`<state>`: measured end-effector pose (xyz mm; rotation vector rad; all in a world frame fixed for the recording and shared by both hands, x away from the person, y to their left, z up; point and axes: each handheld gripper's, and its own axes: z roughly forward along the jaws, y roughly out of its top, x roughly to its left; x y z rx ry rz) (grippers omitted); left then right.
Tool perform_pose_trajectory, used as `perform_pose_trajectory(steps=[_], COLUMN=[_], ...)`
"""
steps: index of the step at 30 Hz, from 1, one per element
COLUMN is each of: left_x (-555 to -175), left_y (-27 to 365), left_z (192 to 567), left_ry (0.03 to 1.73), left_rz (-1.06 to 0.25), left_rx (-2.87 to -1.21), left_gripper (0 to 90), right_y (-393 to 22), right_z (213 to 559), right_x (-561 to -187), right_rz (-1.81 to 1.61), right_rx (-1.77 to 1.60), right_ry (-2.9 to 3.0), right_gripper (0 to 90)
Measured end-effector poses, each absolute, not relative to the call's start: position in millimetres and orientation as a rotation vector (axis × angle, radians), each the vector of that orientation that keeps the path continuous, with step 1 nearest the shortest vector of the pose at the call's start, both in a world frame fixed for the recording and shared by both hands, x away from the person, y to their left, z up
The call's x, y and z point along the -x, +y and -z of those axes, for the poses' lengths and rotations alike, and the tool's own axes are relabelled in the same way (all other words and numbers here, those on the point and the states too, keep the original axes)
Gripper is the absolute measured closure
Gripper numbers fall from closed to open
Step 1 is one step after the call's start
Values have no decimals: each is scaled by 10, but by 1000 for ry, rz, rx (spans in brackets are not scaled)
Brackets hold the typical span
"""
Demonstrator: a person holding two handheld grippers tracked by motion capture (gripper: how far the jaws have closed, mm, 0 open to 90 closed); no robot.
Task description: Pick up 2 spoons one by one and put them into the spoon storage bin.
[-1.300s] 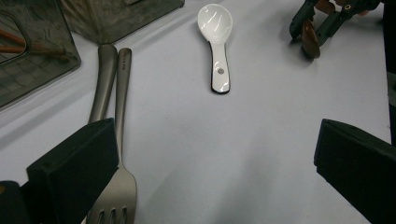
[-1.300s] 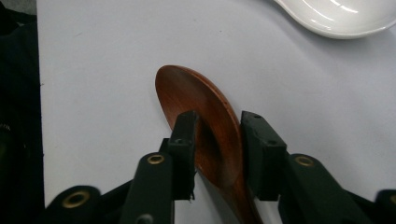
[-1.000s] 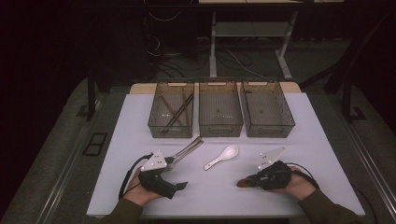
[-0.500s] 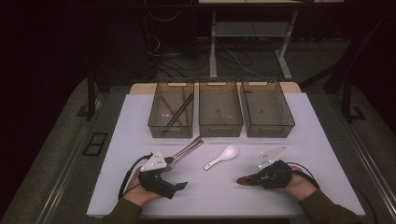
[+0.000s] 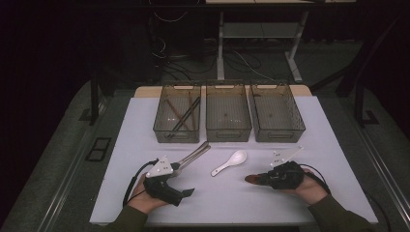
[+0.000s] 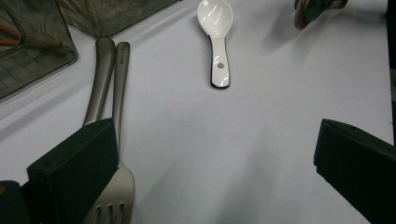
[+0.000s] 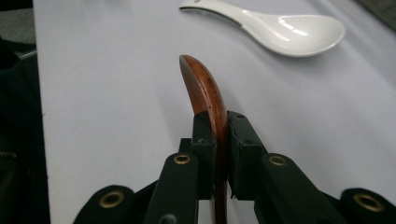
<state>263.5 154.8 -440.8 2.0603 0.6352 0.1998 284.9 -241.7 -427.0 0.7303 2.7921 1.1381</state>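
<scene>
My right gripper (image 5: 264, 179) rests on the white table near its front right and is shut on a brown wooden spoon (image 5: 251, 179), whose bowl end points left. In the right gripper view the pads (image 7: 204, 140) pinch the wooden spoon (image 7: 202, 86) edge-on. A white ceramic spoon (image 5: 230, 162) lies between the two hands, also ahead in the right gripper view (image 7: 280, 29). My left gripper (image 5: 181, 181) lies at the front left with its jaws wide apart (image 6: 215, 158) and nothing between them. A metal fork (image 6: 114, 186) and a second metal utensil (image 6: 100, 74) lie beside its left pad.
Three clear plastic bins stand in a row at the back: the left bin (image 5: 164, 126) holds chopsticks, the middle bin (image 5: 228, 130) and right bin (image 5: 278, 131) look bare. The white table top (image 5: 227, 203) ends close in front of the hands.
</scene>
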Motion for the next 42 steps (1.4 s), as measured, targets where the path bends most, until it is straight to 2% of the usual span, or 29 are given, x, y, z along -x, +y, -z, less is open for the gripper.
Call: perform_pose_trajectory(steps=[42], left_x=[-2643], left_y=[1517], left_z=[4423], left_ry=[635], left_rz=[-199], left_rx=[-2072], left_gripper=[0], right_y=[-2260], right_z=[3786], right_x=[-3371], right_rz=[-1324], right_rx=[-897], right_ry=[2533], right_gripper=[818])
